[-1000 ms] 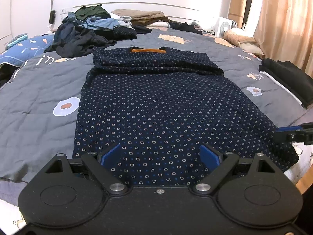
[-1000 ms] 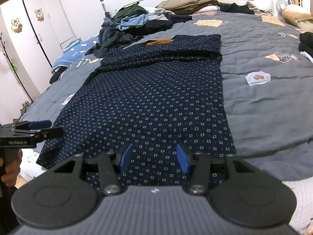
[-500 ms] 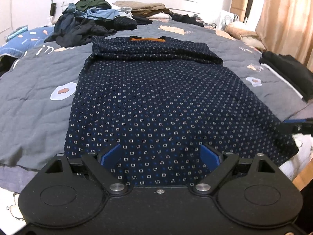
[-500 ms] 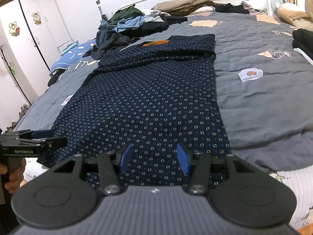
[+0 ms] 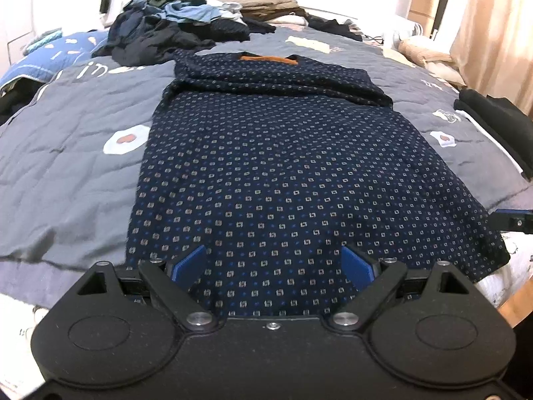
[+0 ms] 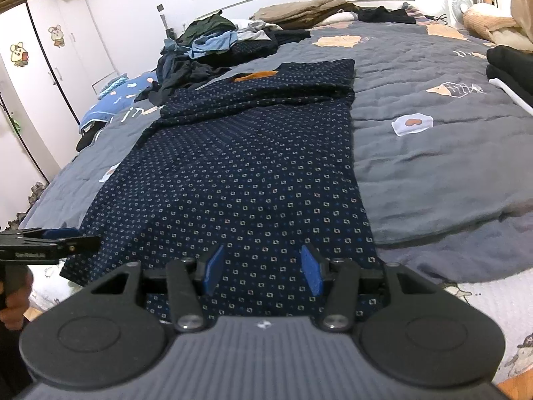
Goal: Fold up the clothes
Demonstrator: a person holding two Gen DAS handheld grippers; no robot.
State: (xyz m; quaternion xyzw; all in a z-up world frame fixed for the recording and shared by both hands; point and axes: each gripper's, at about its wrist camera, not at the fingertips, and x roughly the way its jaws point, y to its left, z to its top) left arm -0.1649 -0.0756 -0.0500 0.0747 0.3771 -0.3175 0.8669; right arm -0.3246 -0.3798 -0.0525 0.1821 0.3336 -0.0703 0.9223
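Observation:
A navy shirt (image 5: 276, 166) with small square dots lies flat on the grey quilt (image 5: 66, 153), orange-lined collar (image 5: 268, 58) at the far end and sleeves folded across the chest. My left gripper (image 5: 273, 263) hovers open and wide over the near hem, left of its middle, with only flat fabric beneath its blue pads. In the right wrist view the same shirt (image 6: 240, 173) stretches away, and my right gripper (image 6: 262, 268) stands open, less wide, over the hem's right part. Each gripper shows at the edge of the other's view: the right gripper (image 5: 513, 221) and the left gripper (image 6: 50, 245).
A heap of unfolded clothes (image 5: 173, 30) lies near the headboard, beside a folded beige stack (image 5: 269, 3). Folded dark garments (image 5: 496, 123) sit at the bed's right edge. A white wardrobe (image 6: 50, 60) stands left, a curtain (image 5: 493, 33) right. The bed's near edge runs below the grippers.
The left wrist view has tipped slightly, so the shirt sits a little higher in the frame. The shirt lies as before and both pairs of jaws keep their width.

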